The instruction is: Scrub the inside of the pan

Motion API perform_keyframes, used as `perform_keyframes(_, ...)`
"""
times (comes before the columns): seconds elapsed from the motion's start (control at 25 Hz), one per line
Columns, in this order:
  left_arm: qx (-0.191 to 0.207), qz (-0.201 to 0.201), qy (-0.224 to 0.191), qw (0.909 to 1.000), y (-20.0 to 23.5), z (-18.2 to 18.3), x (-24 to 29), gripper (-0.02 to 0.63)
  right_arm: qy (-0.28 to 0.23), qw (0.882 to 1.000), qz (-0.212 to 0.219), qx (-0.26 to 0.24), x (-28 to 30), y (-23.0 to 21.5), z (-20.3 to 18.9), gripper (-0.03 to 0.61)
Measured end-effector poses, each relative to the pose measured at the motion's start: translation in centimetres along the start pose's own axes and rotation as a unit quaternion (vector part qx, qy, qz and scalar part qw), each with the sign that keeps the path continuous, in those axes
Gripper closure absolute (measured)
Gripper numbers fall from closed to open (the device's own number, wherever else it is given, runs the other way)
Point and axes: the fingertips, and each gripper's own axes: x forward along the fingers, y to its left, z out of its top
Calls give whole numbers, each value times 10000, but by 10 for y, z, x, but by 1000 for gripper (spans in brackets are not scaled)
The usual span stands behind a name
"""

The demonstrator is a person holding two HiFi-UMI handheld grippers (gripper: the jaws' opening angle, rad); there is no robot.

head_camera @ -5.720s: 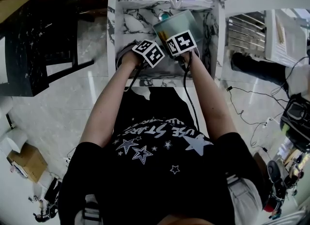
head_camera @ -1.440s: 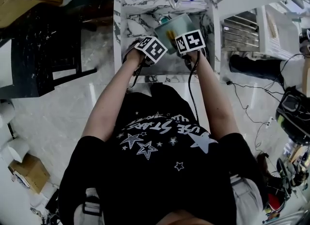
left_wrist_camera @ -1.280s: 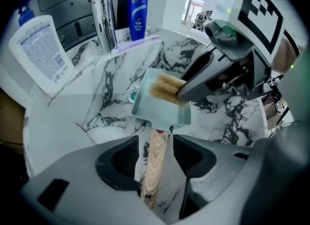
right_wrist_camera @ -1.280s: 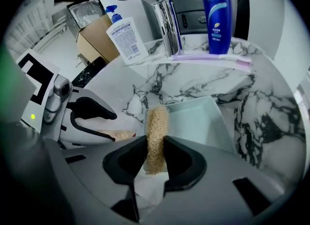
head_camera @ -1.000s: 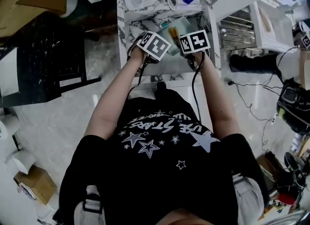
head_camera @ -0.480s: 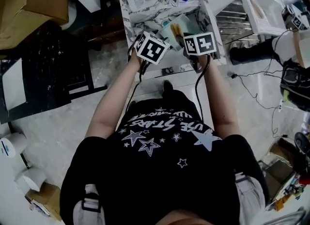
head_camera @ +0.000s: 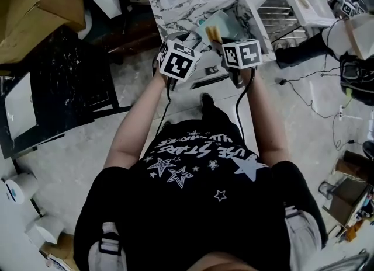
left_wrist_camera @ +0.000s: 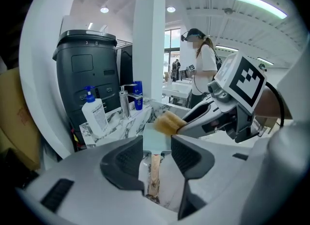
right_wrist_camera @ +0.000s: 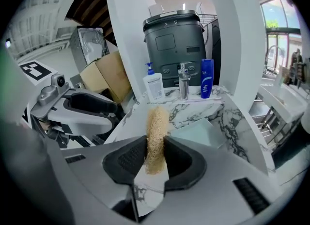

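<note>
A pale green pan point(head_camera: 227, 22) with a wooden handle point(left_wrist_camera: 154, 173) lies in the marble sink point(head_camera: 175, 8). My left gripper point(left_wrist_camera: 156, 153) points along that handle, which sits between the jaws with white gaps on both sides. The jaws are closing. The pan's body point(left_wrist_camera: 156, 139) shows just past the fingertips. My right gripper point(right_wrist_camera: 156, 158) is shut on a tan loofah sponge point(right_wrist_camera: 156, 134), held upright beside the pan point(right_wrist_camera: 206, 129). In the head view the two marker cubes hide both sets of jaws, and the sponge point(head_camera: 214, 32) pokes out over the pan.
A white pump bottle point(right_wrist_camera: 154, 86), a faucet point(right_wrist_camera: 183, 81) and a blue bottle point(right_wrist_camera: 207, 78) stand on the sink's back ledge. A dark grey bin point(left_wrist_camera: 87, 73) rises behind. A person in white point(left_wrist_camera: 201, 64) stands farther off. Cables point(head_camera: 304, 97) lie on the floor at right.
The head view has swung, so the sink now sits higher and tilted in the frame. Both grippers have stayed side by side at the sink's near part, the sponge still over the pan.
</note>
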Motion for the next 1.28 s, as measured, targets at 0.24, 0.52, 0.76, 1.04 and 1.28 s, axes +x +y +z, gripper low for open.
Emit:
perform_keyframes(0.24, 8, 337, -351, 9988, 15, -15, -42, 530, -171, 9997, -124, 81, -15, 36, -10, 472)
perform_keyframes(0.52, -13, 385, -615, 9974, 33, -39, -83, 588, -300, 9987, -269, 304, -27, 81, -32, 472)
perform_keyframes(0.76, 54, 293, -689, 9972, 46, -60, -117, 606, -496, 9963, -414, 572, -33, 118, -49, 474)
perform_keyframes(1.04, 63, 43, -561, 9984, 44, -88, -133, 606, -571, 9924, -628, 893, -44, 143, -72, 474)
perform_keyframes(1.28, -46, -60, -483, 9988, 33, -99, -134, 606, -522, 9923, -641, 926, -49, 144, -79, 476)
